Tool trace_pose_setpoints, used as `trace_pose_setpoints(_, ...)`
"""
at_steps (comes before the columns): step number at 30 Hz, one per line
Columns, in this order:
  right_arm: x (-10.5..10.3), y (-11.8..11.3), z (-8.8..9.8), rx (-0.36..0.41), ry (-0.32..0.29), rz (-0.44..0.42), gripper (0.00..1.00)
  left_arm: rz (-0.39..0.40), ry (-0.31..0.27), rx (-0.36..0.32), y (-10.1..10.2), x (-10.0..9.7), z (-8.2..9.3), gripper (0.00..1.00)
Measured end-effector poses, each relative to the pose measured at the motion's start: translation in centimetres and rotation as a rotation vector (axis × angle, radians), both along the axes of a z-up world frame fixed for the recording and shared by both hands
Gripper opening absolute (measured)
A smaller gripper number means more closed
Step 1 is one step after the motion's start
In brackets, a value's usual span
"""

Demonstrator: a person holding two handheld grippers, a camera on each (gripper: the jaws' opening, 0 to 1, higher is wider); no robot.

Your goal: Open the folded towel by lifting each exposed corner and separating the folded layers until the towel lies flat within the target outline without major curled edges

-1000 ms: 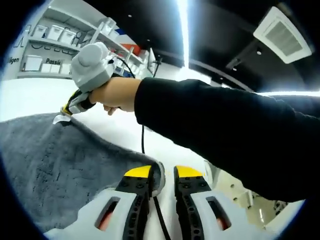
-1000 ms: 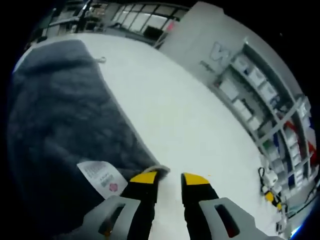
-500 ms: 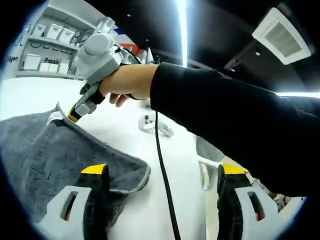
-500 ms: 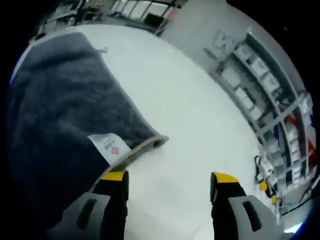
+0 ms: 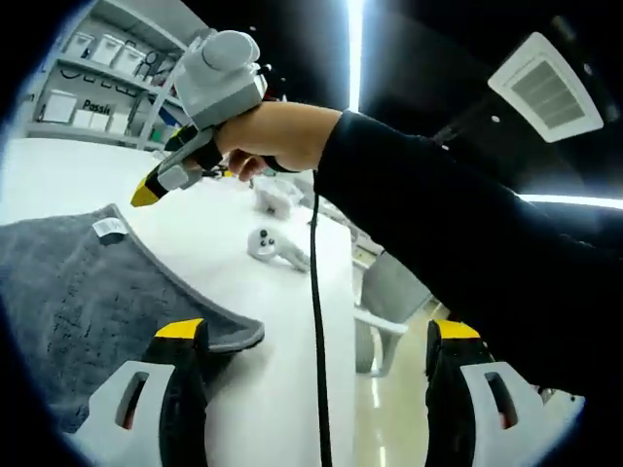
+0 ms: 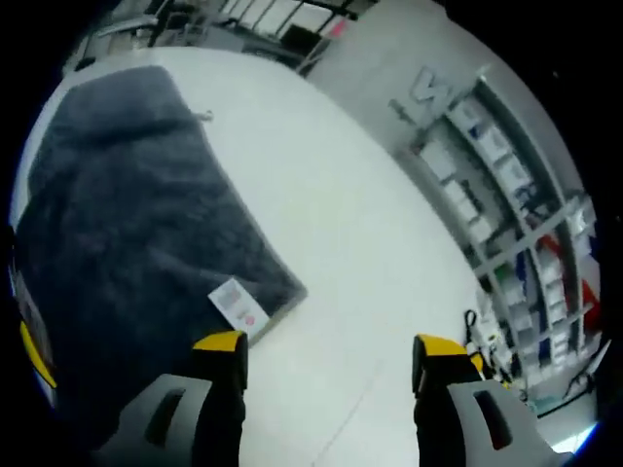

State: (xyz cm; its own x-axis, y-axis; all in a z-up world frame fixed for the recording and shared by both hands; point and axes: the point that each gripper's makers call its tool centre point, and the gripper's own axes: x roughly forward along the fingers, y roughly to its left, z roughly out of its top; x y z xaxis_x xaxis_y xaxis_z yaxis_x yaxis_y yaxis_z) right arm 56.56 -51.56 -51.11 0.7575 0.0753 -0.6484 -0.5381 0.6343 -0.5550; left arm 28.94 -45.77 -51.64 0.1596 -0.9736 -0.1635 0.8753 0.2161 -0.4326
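Note:
The grey towel lies spread on the white table, its white label at one corner. My left gripper is open above the towel's near corner, holding nothing. My right gripper, held in a person's hand, hovers above the labelled corner without touching it. In the right gripper view the towel lies flat, with the label just ahead of the jaws. My right gripper is open and empty. The left gripper's yellow tip shows at the left edge.
A black cable hangs from the right gripper across the table. A white handheld controller lies beyond the towel. A chair stands past the table edge. Shelves with white boxes line the wall.
Both grippers were shut on towel corners a second ago, then opened and let go. Both have since lifted up and away, and the towel has settled flat.

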Motion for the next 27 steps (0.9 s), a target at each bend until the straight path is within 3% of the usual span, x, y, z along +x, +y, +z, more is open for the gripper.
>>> trace_pose_setpoints(6,-0.3,0.5,3.0,0.056,-0.069,-0.028,0.75,0.037,-0.099,-0.021,2.4,0.8,3.3,0.92)
trace_pose_setpoints(8,-0.1,1.2,4.4,0.138,-0.132,-0.057,0.98,0.071,-0.104,-0.006,3.5,1.6,3.8,1.00)
trace_pose_setpoints(10,-0.8,1.7,5.2,0.188,-0.133,-0.074,0.99,0.102,-0.168,0.011,4.8,2.4,4.6,1.00)
trace_pose_setpoints(13,-0.9,2.1,6.2,0.193,-0.157,-0.069,1.00,0.155,-0.267,0.072,7.0,4.1,5.3,1.00)
trace_pose_setpoints(15,-0.9,2.4,7.0,0.205,-0.180,-0.075,1.00,0.155,-0.275,0.080,8.3,4.6,5.9,1.00)
trace_pose_setpoints(19,-1.1,4.1,9.2,0.320,-0.240,-0.070,1.00,0.224,-0.337,0.099,12.6,7.4,7.3,1.00)
trace_pose_setpoints(22,-1.1,5.0,10.5,0.426,-0.271,-0.076,1.00,0.302,-0.352,0.094,16.7,9.4,8.6,1.00)
trace_pose_setpoints(27,-1.7,6.3,12.3,0.434,-0.328,-0.058,1.00,0.350,-0.376,0.091,22.8,11.4,10.6,1.00)
